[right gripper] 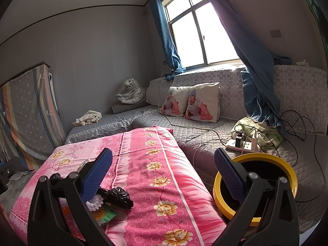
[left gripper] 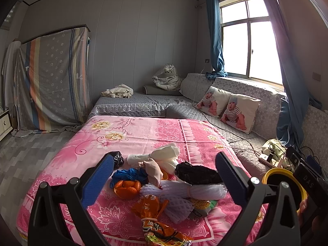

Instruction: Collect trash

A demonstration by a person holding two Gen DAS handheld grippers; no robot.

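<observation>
1. Ahead of the left gripper (left gripper: pixel 165 175), spread wide and empty, mixed trash lies heaped on the pink floral blanket (left gripper: pixel 143 131): white foam netting (left gripper: pixel 184 194), orange snack wrapper (left gripper: pixel 155 219), black plastic bag (left gripper: pixel 196 174). Pinch 1 piece squarely.
2. Right gripper (right gripper: pixel 164 174): wide, empty; yellow-rimmed round bin (right gripper: pixel 287 176) beside blanket, contents unseen.

Pink floral bedspread (left gripper: pixel 143 131) carried trash pile: orange snack wrapper (left gripper: pixel 152 211), white foam fruit nets (left gripper: pixel 184 192), tangerine peel (left gripper: pixel 128 187), blue glove (left gripper: pixel 129 174), black bags (left gripper: pixel 196 174), white tissue bundle (left gripper: pixel 164 153).
</observation>
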